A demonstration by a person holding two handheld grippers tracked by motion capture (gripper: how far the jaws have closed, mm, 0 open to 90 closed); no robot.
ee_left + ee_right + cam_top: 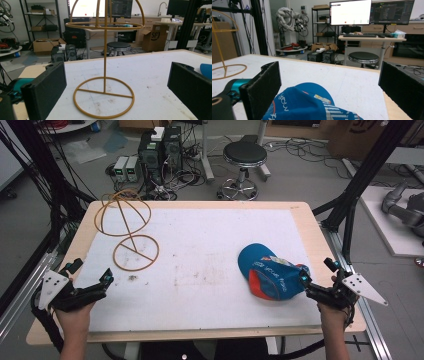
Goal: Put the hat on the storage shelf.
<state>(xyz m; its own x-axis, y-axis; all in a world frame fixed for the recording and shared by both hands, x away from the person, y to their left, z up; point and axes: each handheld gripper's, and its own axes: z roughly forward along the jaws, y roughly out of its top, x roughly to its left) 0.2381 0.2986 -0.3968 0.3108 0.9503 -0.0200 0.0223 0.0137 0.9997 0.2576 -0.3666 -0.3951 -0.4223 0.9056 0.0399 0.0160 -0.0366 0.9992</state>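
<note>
Right gripper view: jaws wide, cap between | left jaws wide, empty

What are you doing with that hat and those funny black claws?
A person stands at the table with a gripper in each hand. The right gripper is open, right at the edge of a blue cap that lies on the table's right side. The left gripper is open too, holding nothing, and points toward a gold wire stand at the far left. Nothing is lifted yet.
</note>
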